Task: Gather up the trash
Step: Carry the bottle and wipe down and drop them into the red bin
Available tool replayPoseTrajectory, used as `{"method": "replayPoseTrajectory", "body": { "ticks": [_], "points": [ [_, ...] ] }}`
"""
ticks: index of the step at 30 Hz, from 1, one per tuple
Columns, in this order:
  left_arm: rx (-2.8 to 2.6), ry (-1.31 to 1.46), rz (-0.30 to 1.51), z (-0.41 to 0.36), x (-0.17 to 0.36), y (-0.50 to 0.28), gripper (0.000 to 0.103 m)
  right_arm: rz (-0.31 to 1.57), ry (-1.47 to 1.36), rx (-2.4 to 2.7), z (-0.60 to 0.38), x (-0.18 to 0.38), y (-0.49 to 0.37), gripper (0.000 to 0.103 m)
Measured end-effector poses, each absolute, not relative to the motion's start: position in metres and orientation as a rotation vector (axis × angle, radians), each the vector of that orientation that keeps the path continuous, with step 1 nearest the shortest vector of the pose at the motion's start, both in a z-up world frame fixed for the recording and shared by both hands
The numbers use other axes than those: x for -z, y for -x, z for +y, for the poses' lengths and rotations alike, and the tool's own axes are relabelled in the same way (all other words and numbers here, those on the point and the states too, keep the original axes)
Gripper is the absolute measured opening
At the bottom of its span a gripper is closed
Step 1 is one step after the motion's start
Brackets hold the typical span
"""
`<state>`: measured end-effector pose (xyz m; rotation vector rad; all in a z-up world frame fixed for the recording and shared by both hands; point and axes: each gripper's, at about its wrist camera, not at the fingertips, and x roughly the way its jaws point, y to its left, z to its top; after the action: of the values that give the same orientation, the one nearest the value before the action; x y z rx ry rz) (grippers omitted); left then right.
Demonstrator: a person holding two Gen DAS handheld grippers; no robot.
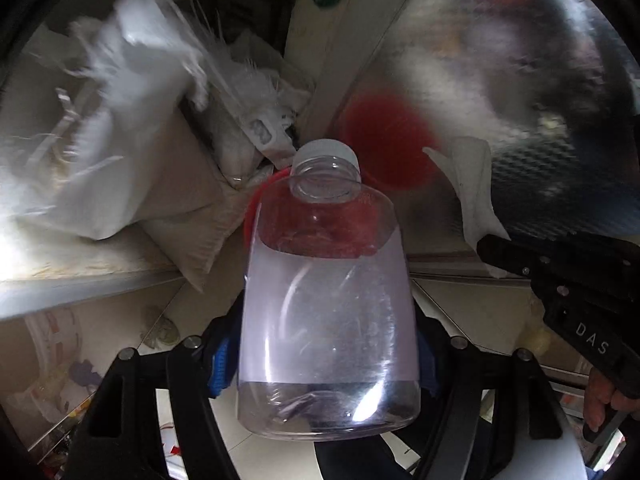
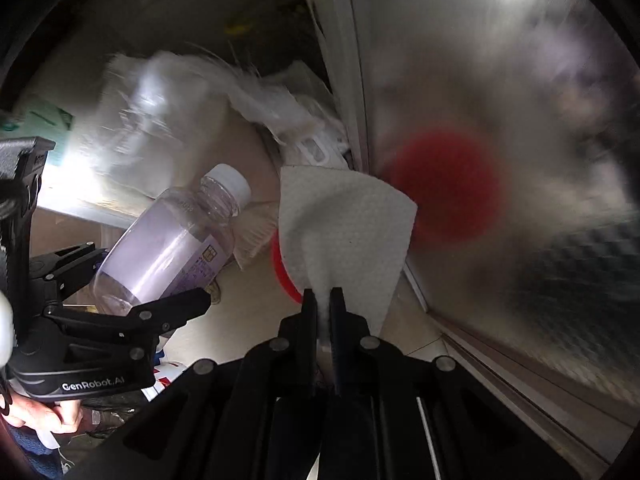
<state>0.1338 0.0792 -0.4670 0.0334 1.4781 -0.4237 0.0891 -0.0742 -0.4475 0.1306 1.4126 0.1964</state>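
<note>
My left gripper (image 1: 328, 352) is shut on a clear plastic bottle (image 1: 328, 312) with a pale lilac label and a white cap, cap pointing away. The same bottle (image 2: 176, 240) shows at the left of the right wrist view, held by the left gripper (image 2: 140, 284). My right gripper (image 2: 324, 300) is shut on a white paper napkin (image 2: 344, 232) that fans out above the fingertips. In the left wrist view the right gripper (image 1: 496, 248) holds the napkin (image 1: 472, 188) to the right of the bottle. A red round container (image 2: 284, 272) sits on the floor behind the napkin, mostly hidden.
A shiny metal panel (image 2: 520, 160) rises on the right and reflects the red container (image 1: 384, 140). White woven sacks (image 1: 120, 140) and paper bags are piled at the left on a ledge. Tiled floor (image 1: 472, 312) lies below.
</note>
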Motion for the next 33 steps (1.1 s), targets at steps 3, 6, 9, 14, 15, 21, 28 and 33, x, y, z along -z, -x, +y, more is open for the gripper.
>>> {"method": "replayPoseTrajectory", "body": {
  "ticks": [3,6,9,14,15,21,28,33],
  "points": [
    [0.428,-0.038,1.479,0.073,0.488,-0.137,0.068,1.408,-0.139,-0.206,-0.079,0.468,-0.097,0.005],
    [0.433,-0.053,1.484,0.066,0.503,-0.14,0.069,1.414,-0.151,-0.203,-0.09,0.483,-0.1,0.005],
    [0.433,-0.076,1.482,0.066,0.509,-0.144,0.069,1.423,-0.154,-0.2,-0.098,0.491,-0.101,0.005],
    [0.449,-0.092,1.483,0.072,0.512,-0.152,0.076,1.433,-0.141,-0.197,-0.107,0.493,-0.102,0.005],
    [0.446,-0.096,1.485,0.072,0.512,-0.152,0.077,1.436,-0.14,-0.196,-0.107,0.493,-0.102,0.005],
    [0.425,-0.07,1.499,0.08,0.508,-0.151,0.084,1.448,-0.13,-0.213,-0.104,0.487,-0.102,0.005],
    [0.346,-0.038,1.491,0.098,0.508,-0.146,0.084,1.452,-0.067,-0.247,-0.088,0.485,-0.106,0.005],
    [0.292,0.007,1.493,0.114,0.513,-0.142,0.084,1.465,-0.019,-0.287,-0.074,0.49,-0.106,0.006]
  ]
}}
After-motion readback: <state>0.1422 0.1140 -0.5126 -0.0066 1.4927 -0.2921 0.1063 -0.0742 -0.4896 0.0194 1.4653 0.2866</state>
